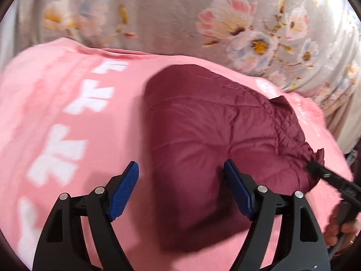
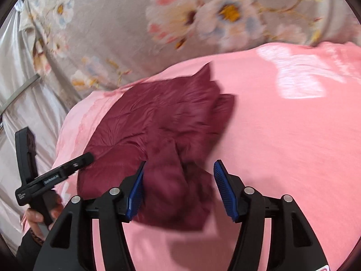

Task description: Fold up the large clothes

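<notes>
Two grippers, both with their blue pads spread apart and nothing pinched between them. On the left gripper the right-hand pad sits right up against the puffy edge of the maroon quilted jacket, while the other pad hangs over bare pink cloth, so the jaws are wide but not squeezing anything. The right gripper is spread too, a bit narrower, and a bunched fold of the same jacket lies in the gap between its pads; I can't tell if the left-hand pad actually touches the fabric, but it isn't clamped. The jacket is sitting in a lumpy, roughly folded heap on a pink blanket with big white lettering, which covers the bed. Beyond the blanket there's a grey floral sheet with pink and white flowers. Each camera also catches the other gripper off at the side, with the person's hand wrapped round its black handle. Both views are pretty motion-blurred, mostly around the edges.
</notes>
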{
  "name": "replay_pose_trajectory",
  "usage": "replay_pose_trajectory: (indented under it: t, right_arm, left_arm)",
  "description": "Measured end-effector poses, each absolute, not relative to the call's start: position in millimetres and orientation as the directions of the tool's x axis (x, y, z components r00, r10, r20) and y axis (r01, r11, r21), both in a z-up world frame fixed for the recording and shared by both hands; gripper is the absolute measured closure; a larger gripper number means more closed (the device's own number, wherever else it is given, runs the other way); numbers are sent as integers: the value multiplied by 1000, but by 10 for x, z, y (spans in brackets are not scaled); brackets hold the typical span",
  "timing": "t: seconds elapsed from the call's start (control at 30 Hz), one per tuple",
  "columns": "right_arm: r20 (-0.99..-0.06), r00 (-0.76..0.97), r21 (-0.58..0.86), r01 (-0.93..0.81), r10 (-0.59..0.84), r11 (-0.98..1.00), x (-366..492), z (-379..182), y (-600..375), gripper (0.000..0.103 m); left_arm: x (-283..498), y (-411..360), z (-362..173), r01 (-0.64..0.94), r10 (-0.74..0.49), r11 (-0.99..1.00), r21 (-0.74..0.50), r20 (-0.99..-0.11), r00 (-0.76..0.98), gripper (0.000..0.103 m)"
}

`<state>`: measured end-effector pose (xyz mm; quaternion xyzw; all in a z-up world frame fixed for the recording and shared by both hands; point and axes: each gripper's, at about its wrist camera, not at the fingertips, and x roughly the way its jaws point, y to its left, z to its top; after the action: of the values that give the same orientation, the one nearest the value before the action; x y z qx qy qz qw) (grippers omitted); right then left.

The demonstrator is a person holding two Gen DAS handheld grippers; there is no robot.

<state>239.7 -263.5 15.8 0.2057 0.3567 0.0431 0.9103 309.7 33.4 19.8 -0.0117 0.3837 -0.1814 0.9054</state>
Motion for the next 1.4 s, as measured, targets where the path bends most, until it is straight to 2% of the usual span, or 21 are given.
replay_pose_trajectory:
  t: [0.03, 0.07, 0.1, 0.17, 0.27, 0.4, 0.47, 0.6, 0.87, 1.4]
  right_arm:
    - [-633, 747, 396, 89, 202, 914, 2285, 228, -2668, 45]
    - [-640, 750, 368, 107, 168, 924, 2206, 304, -2657, 55]
    - [-644, 752, 339, 112, 143, 934, 2174, 367, -2619, 77]
    - [-671, 739, 220, 120, 61, 968, 2173, 526, -2425, 93]
    - [-670, 743, 122, 88, 17, 989, 2234, 633, -2159, 96]
    - [-708, 705, 58, 113, -39, 992, 2391, 471, -2061, 96]
    - [-737, 675, 66, 140, -46, 988, 2450, 296, -2136, 96]
    - [-774, 633, 143, 155, 13, 978, 2446, 11, -2264, 96]
    - [-776, 631, 124, 144, 5, 982, 2430, -240, -2164, 97]
    - [-774, 633, 141, 143, 18, 980, 2435, -224, -2200, 96]
  left_arm:
    - [3045, 336, 258, 299, -301, 945, -128, -695, 653, 28]
    - [2982, 317, 343, 268, -246, 960, -80, -698, 672, 28]
    - [2937, 274, 424, 239, -198, 970, -40, -702, 684, 28]
    - [2888, 181, 526, 203, -154, 979, -15, -710, 688, 28]
    - [2845, 6, 586, 175, -129, 985, -9, -715, 687, 25]
    - [2879, -158, 375, 112, -28, 992, 65, -736, 676, 23]
    - [2911, -159, 235, 95, -15, 994, 61, -757, 653, 23]
    - [2898, -96, 42, 64, -7, 997, 46, -754, 657, 13]
    - [2861, -138, -116, 60, 2, 997, 57, -740, 673, 13]
    - [2796, -172, -218, 40, 4, 998, 46, -702, 712, 13]
